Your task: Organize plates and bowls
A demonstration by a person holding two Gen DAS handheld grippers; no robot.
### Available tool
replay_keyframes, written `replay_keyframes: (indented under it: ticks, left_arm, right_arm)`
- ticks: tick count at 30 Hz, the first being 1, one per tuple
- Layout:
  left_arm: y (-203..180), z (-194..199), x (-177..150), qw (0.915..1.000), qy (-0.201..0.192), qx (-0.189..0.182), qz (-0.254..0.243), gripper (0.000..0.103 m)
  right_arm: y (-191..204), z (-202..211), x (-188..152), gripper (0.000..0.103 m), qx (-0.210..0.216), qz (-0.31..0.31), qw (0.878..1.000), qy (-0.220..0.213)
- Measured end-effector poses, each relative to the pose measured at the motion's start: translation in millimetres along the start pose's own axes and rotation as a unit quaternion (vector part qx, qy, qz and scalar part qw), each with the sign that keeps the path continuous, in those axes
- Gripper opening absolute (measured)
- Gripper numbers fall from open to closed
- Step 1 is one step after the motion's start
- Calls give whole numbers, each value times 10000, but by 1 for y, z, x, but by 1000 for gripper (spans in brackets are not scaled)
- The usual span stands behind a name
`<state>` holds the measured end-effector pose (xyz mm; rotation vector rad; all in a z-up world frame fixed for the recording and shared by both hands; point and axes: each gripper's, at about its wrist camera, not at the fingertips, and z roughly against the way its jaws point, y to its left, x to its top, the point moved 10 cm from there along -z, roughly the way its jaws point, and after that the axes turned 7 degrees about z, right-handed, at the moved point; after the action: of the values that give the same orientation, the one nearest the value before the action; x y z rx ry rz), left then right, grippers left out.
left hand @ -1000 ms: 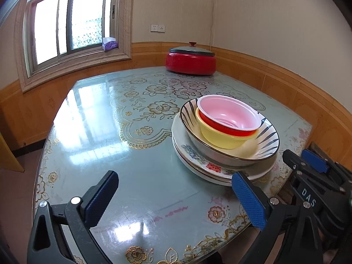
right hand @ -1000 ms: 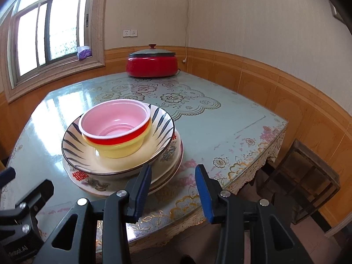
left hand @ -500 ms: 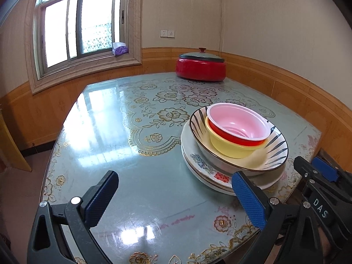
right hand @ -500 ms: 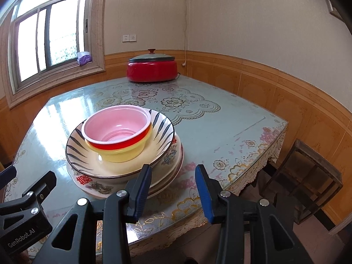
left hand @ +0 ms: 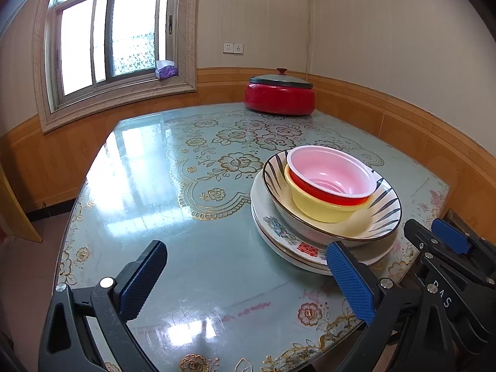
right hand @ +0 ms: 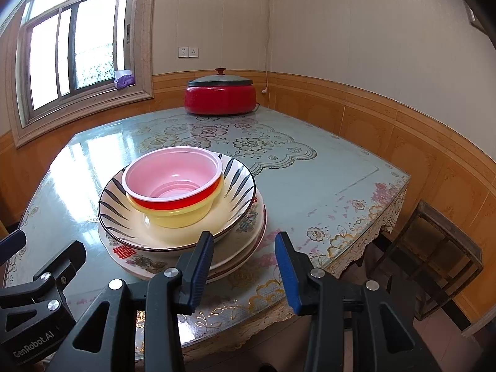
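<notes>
Right wrist view: we see the whole stack near the front edge of the glossy, floral-patterned bench. A pink-lined red plastic bowl nests in a pale yellow plastic bowl, which sits in a wide striped ceramic bowl, and that rests on two or three white patterned plates.

Our right hand-held gripper hovers just in front of the plates, jaws partly apart with nothing between them. Our left hand-held gripper stands wide open and empty beside the stack.

We judge the risks as follows. The plastic bowls look light and sit off-centre, so a pinch on the pink rim could lift both together or tip them against the striped bowl. The ceramic rims look smooth, so a shallow grip may slip. The stack lies near the bench edge, so a nudge from the right fingers could slide the plates toward it. The red lidded pot stands well apart at the far side.
</notes>
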<state>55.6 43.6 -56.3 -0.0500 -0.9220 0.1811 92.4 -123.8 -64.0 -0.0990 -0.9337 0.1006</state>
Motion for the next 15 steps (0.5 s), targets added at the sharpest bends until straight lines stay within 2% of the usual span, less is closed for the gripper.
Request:
replay_keyframes:
  ticks: [15]
  left_arm:
    - [-3, 3, 0, 10000, 1, -57, -11, 103]
  right_arm:
    - [1, 0, 1, 41, 17, 25, 10000, 15]
